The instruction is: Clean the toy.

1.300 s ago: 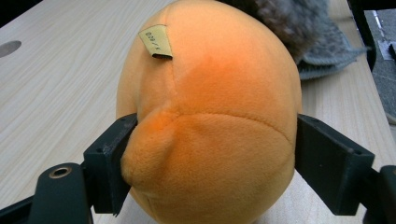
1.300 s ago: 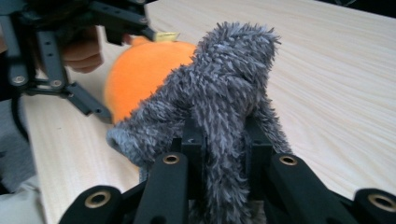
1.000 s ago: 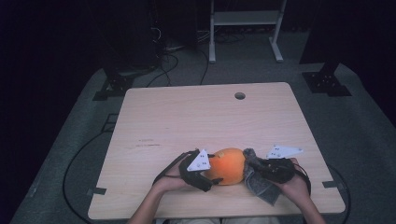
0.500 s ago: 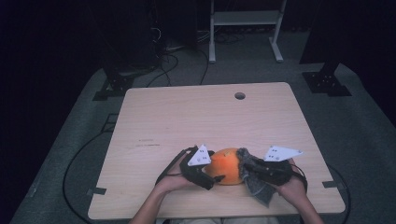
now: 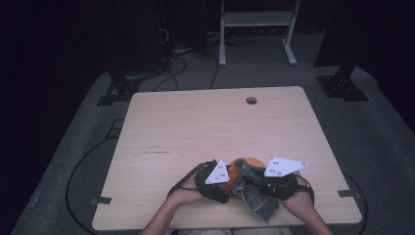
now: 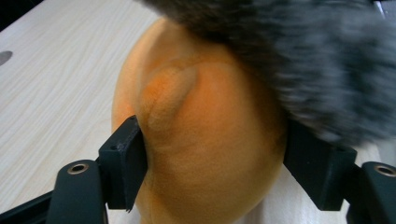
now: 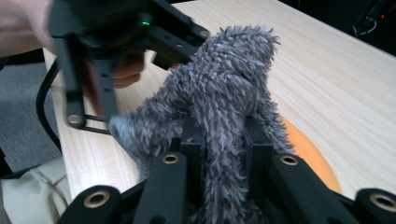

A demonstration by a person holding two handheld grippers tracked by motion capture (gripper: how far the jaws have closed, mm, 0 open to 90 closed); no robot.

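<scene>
Near the front edge of the counter (image 5: 195, 122), roughly centred, sits an orange plush ball (image 5: 244, 164) with a grey furry cloth (image 5: 254, 196) draped over its right side and hanging down toward the person. Left tongs (image 5: 226, 182): jaws have just been closing, and the left gripper view shows the black pads pressed into both flanks of the orange plush (image 6: 205, 154), denting it, so it is gripped. Grey fur (image 6: 317, 60) overlaps the plush top right in that view, blurred. Right tongs (image 5: 249, 182): jaws pinched narrow on the grey cloth; the right gripper view shows the shaggy fabric (image 7: 224, 107) bunched up between the two pads and rising above them, with an orange sliver of the plush (image 7: 308, 158) just behind on the counter. Left tongs' body and the left hand (image 7: 121, 70) sit just beyond the cloth in that view. Both hands come in from the bottom of the high view, tongs almost touching across the ball. Counter is pale wood with a round grommet hole (image 5: 251, 100) far from the person; dark cable (image 5: 78, 176) trails on grey floor to the left.
</scene>
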